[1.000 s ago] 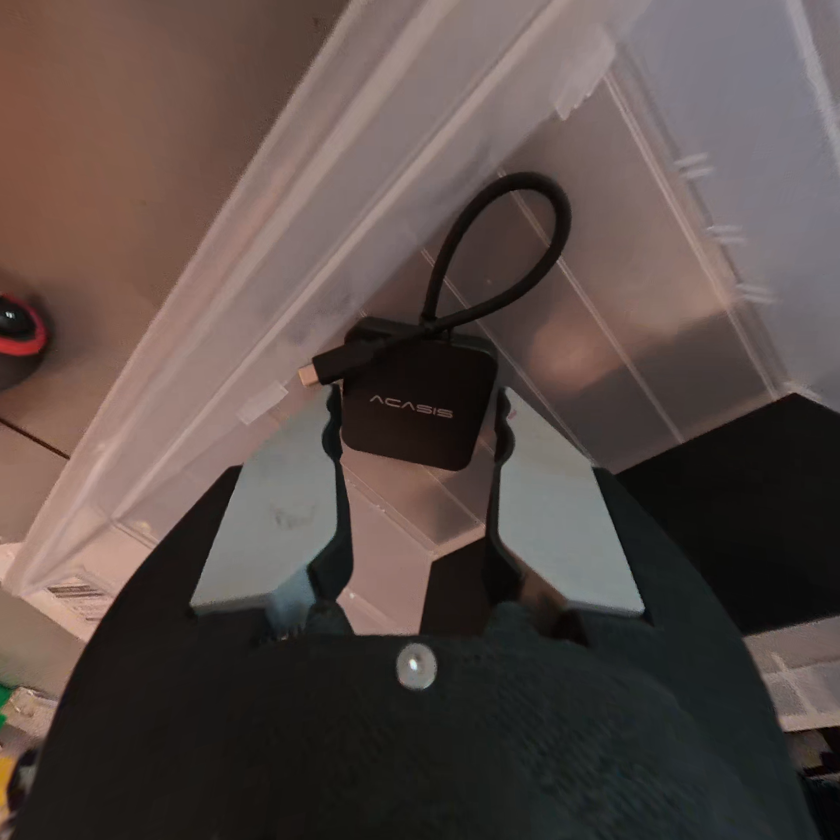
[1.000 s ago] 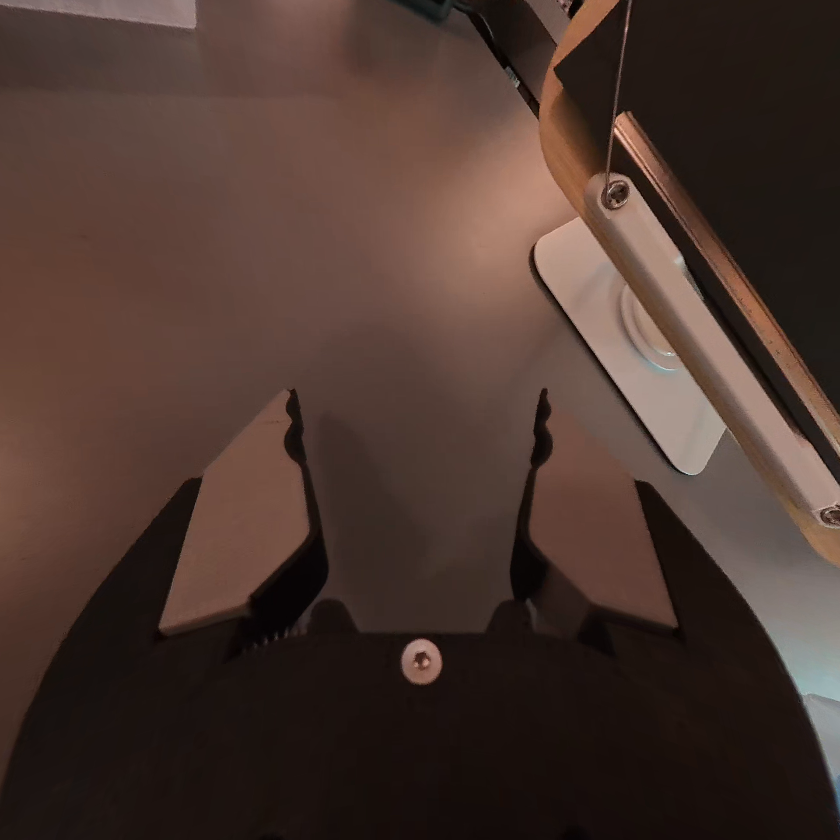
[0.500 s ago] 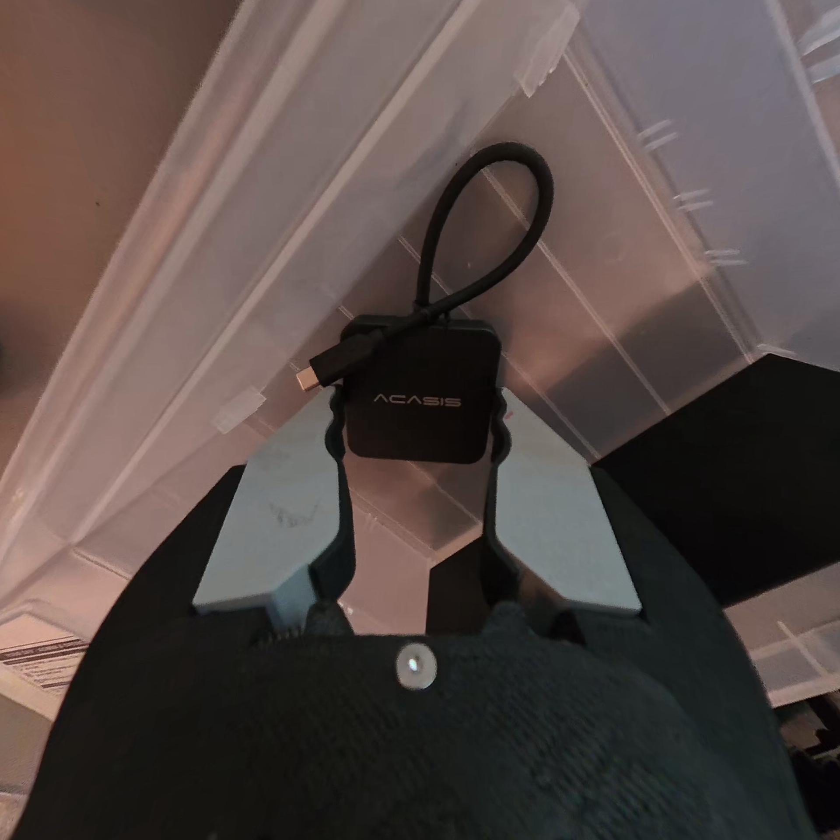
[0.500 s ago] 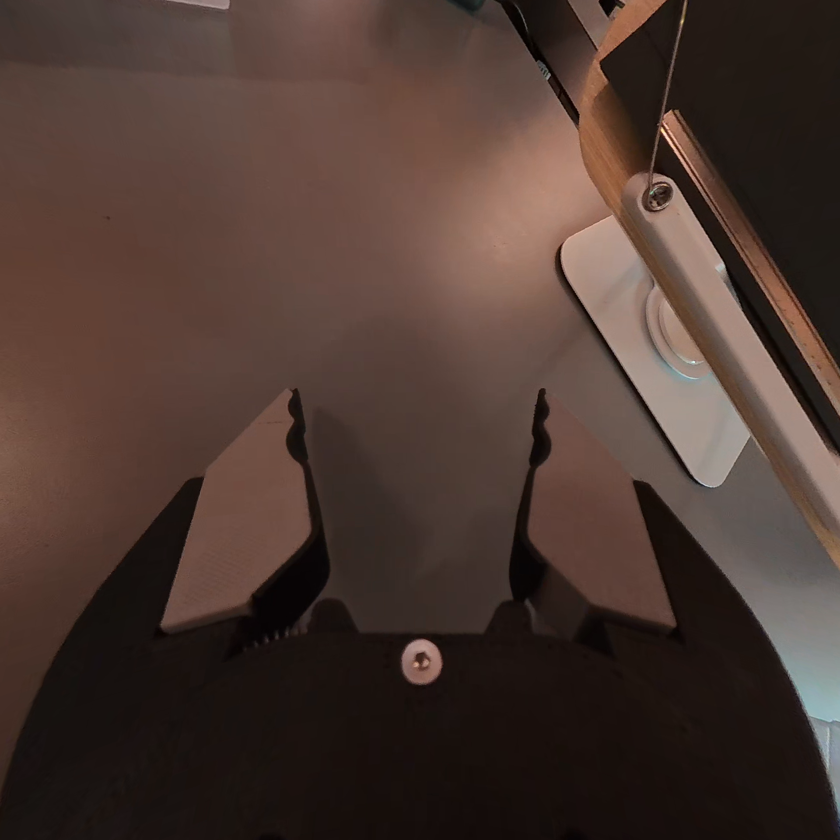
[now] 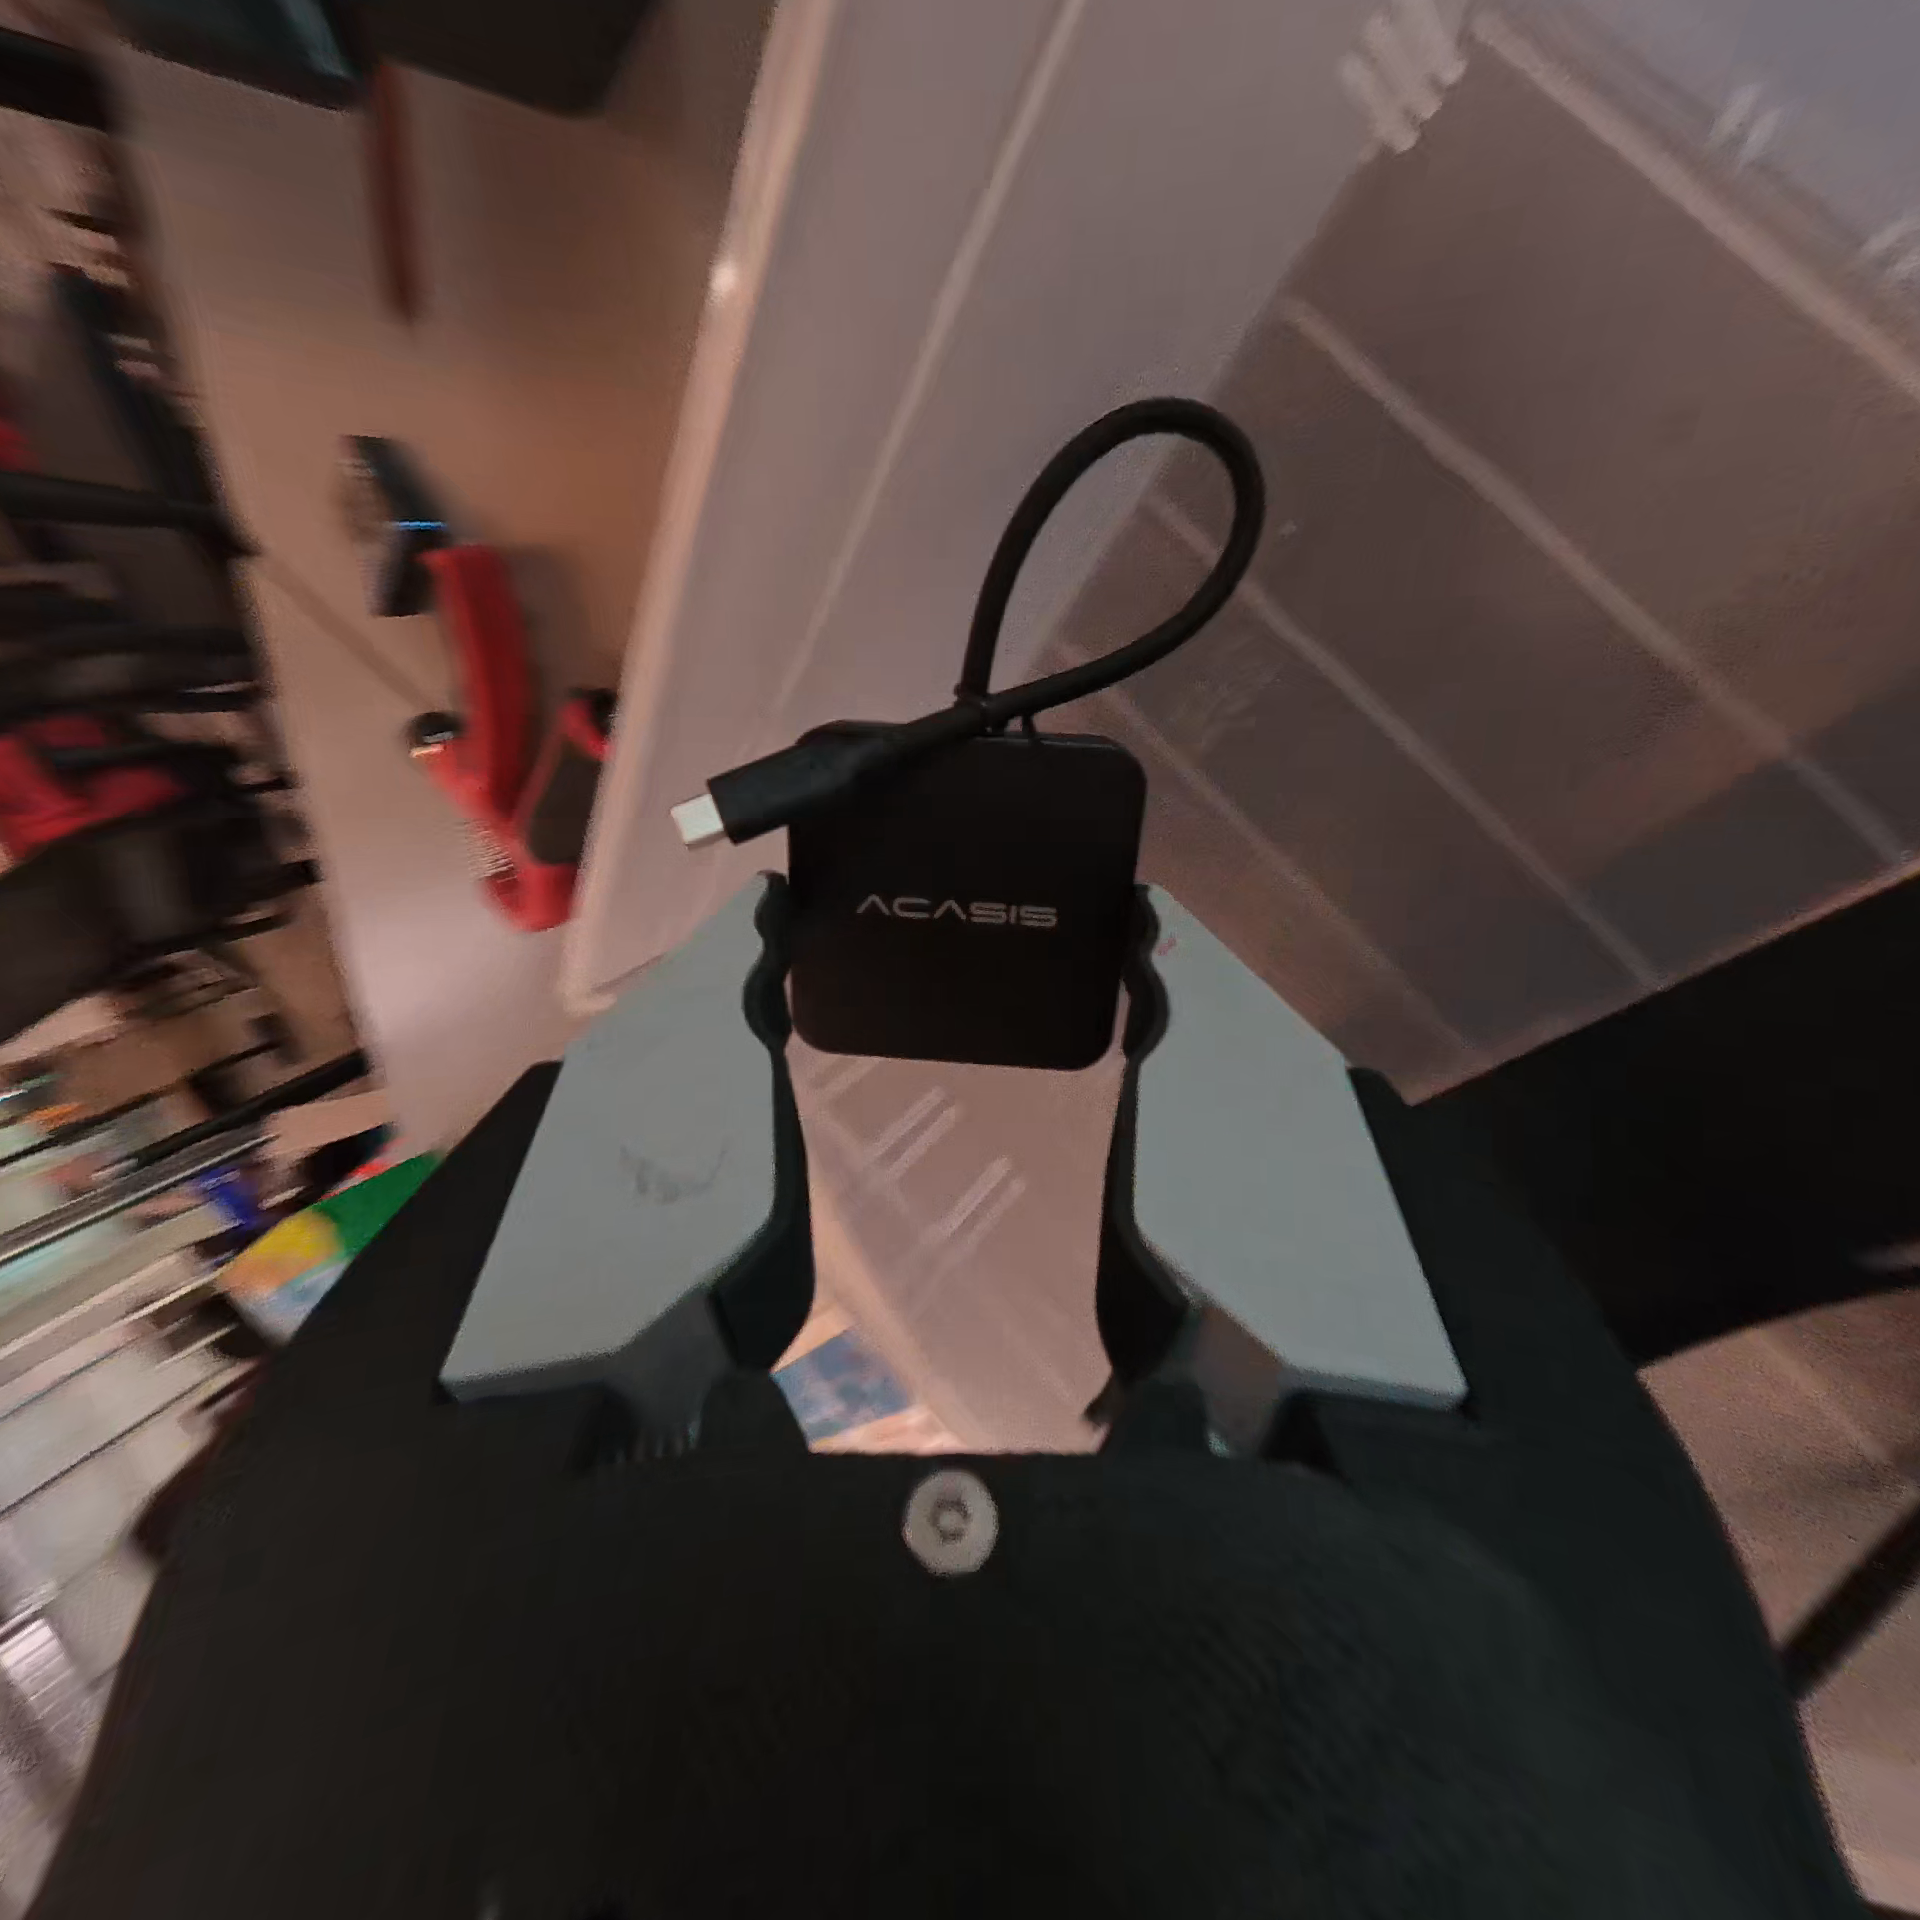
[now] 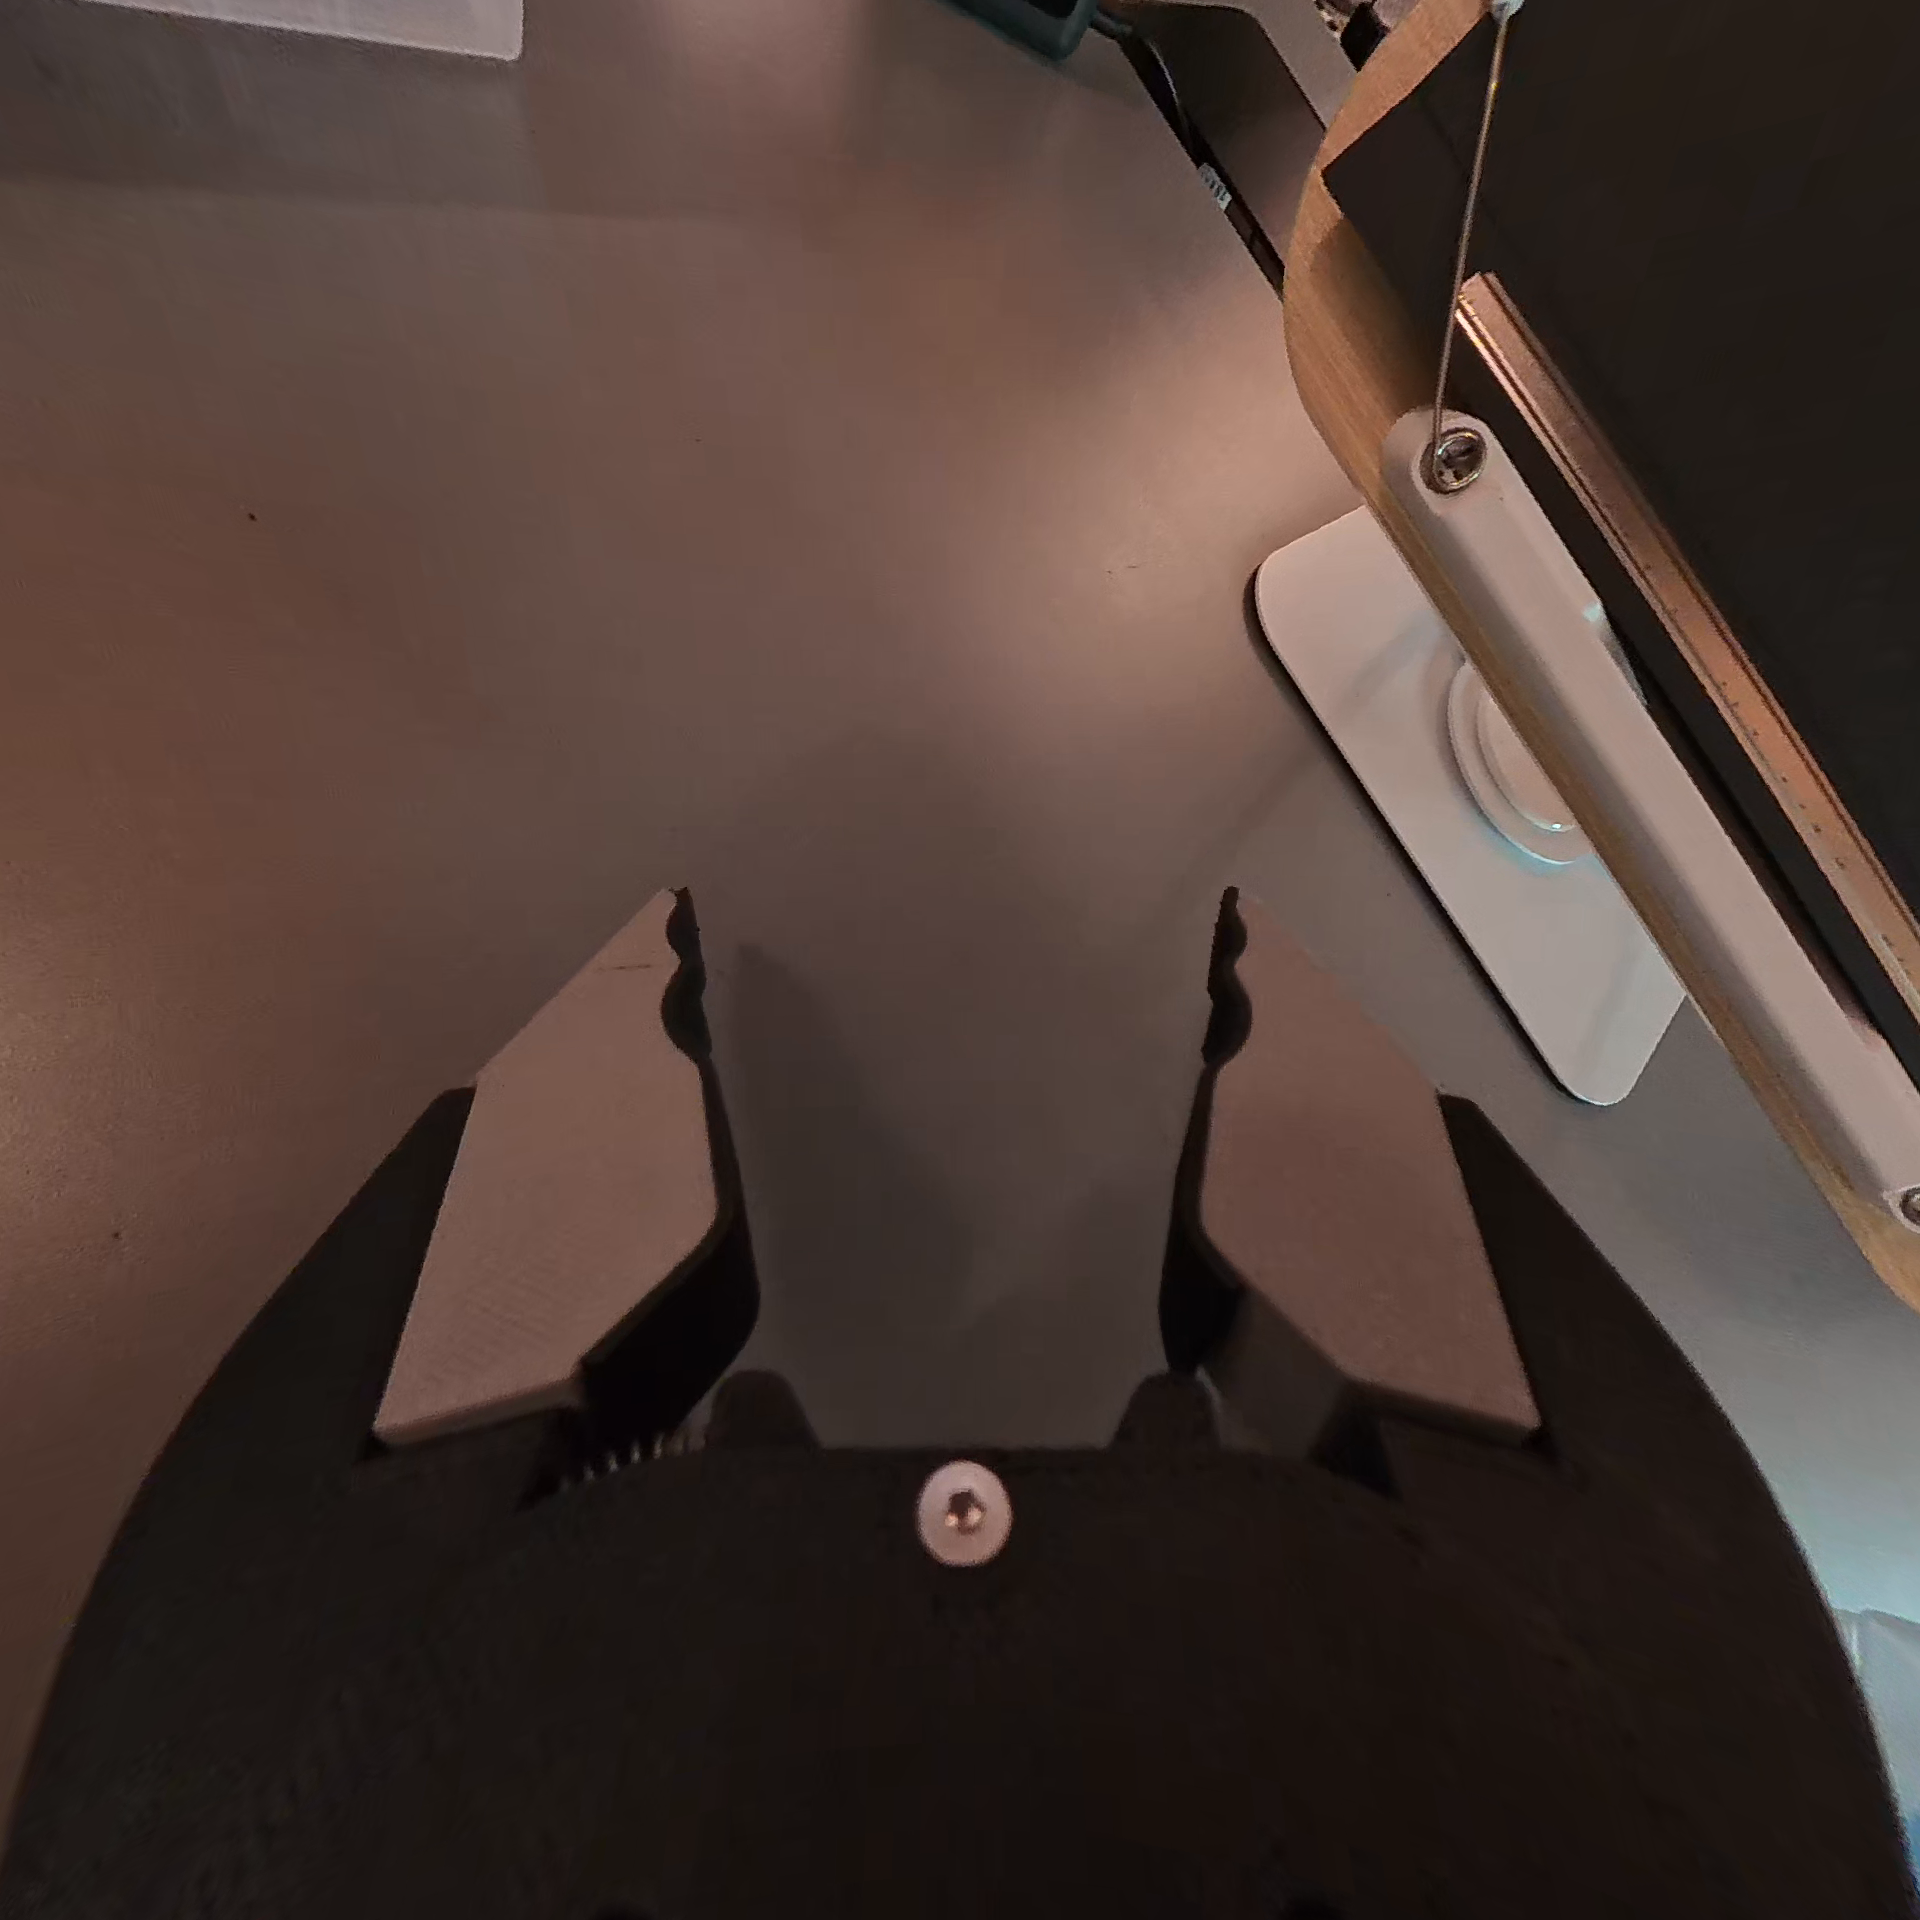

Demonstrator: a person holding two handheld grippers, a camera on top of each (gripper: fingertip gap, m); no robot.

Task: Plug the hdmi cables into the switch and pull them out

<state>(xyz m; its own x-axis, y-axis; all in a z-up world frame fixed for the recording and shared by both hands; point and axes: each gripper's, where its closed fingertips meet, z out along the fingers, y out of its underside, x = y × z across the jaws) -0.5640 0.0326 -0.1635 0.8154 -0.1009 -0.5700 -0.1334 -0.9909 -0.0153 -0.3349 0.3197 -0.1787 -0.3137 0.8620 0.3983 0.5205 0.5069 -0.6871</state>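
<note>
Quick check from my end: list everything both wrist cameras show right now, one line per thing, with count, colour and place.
square black switch box with short looped cable: one, black, clamped between the left tongs, its plug end free at the left
clear plastic storage bin: one, translucent, behind the switch box
red and black tool: one, blurred, on the surface left of the bin; kind unclear
blurred clutter: count unclear, dark and mixed colours, far left edge
grey tabletop: one, fills the right wrist view
flat white plate with round centre: one, on the tabletop at the right
wood-edged dark panel with white bracket: one, upper right, overhanging the plate
left tongs: shut on the switch box
right tongs: open, holding nothing, above the tabletop
</note>
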